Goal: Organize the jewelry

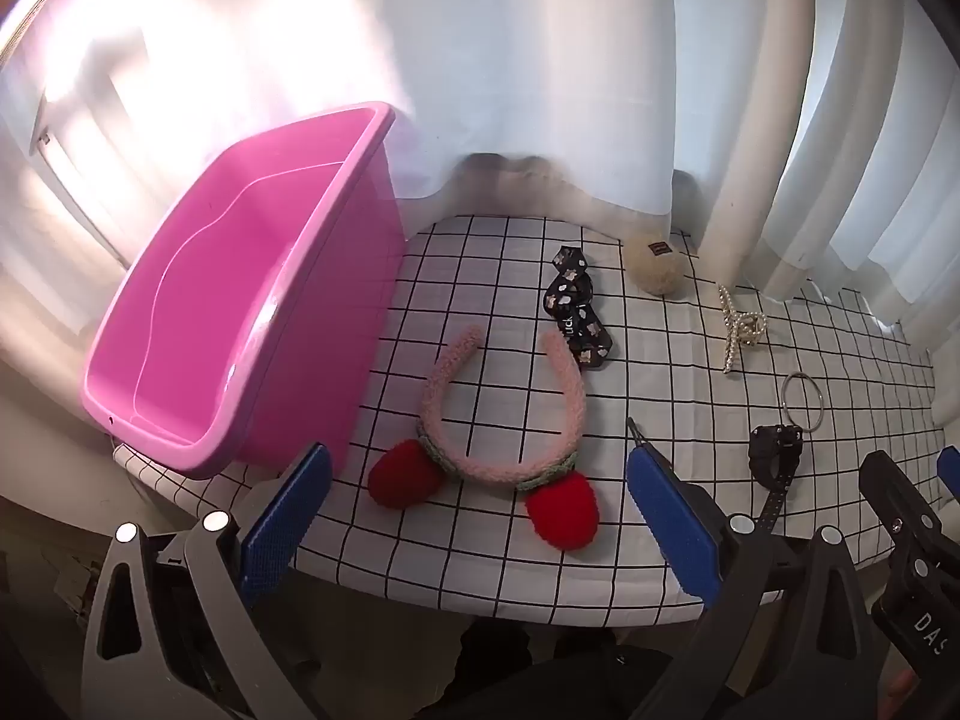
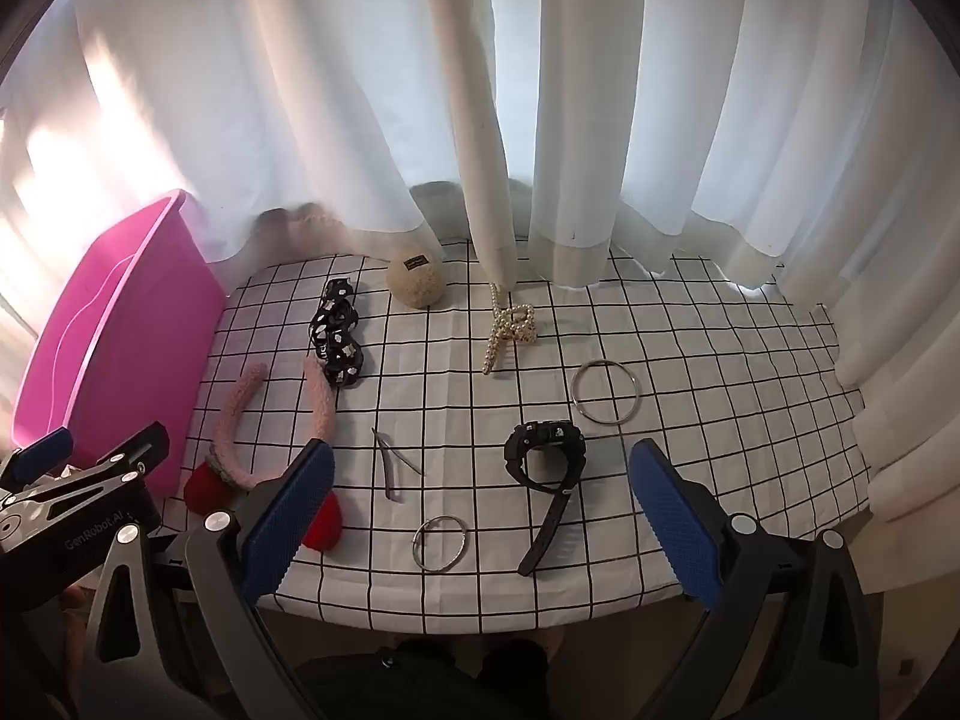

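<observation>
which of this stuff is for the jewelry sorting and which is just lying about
For the job: pink plastic bin, fuzzy pink headband, pearl hair claw, two silver bangles, black wristwatch.
Lying about: white curtains, checked tablecloth.

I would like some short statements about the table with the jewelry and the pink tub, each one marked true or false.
1. The pink plastic tub is empty. True.
2. The black wristwatch lies inside the tub. False: it lies on the checked tablecloth.
3. The fuzzy pink headband with red pompoms lies beside the tub on the cloth. True.
4. The left gripper is shut on the headband. False: its jaws stand wide open and hold nothing.
5. The pearl hair claw hangs on the white curtain. False: it lies on the cloth.
</observation>
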Available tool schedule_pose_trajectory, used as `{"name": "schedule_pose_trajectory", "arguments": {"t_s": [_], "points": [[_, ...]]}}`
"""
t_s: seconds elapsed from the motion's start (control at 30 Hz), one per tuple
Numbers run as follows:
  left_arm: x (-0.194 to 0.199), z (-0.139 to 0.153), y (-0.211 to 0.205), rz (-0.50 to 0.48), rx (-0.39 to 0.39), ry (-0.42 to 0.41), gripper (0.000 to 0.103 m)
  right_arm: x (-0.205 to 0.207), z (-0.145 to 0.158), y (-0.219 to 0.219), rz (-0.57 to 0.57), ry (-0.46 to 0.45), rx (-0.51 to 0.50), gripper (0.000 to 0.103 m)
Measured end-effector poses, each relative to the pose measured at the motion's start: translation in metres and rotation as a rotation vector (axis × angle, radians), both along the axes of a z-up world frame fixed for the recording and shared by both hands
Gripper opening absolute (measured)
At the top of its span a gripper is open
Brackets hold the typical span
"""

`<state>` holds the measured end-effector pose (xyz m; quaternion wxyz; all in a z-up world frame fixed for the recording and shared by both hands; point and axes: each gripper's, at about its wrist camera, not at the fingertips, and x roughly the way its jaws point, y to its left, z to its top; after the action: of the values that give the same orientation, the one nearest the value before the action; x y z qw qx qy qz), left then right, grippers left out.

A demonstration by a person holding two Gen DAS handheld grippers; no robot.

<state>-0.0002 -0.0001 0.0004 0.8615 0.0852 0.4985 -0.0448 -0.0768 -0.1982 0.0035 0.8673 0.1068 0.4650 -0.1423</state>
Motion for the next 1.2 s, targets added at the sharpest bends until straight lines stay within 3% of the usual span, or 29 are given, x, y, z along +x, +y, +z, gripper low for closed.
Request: {"name": "schedule_pose_trajectory", "arguments": {"t_s": [1.2], "points": [[-0.0058,0.0076,0.0033,-0.006,0.012,-0.026,0.097,-0.0049,0.0061,0.0038,-0.005,-0.011,-0.009,0.094]]}}
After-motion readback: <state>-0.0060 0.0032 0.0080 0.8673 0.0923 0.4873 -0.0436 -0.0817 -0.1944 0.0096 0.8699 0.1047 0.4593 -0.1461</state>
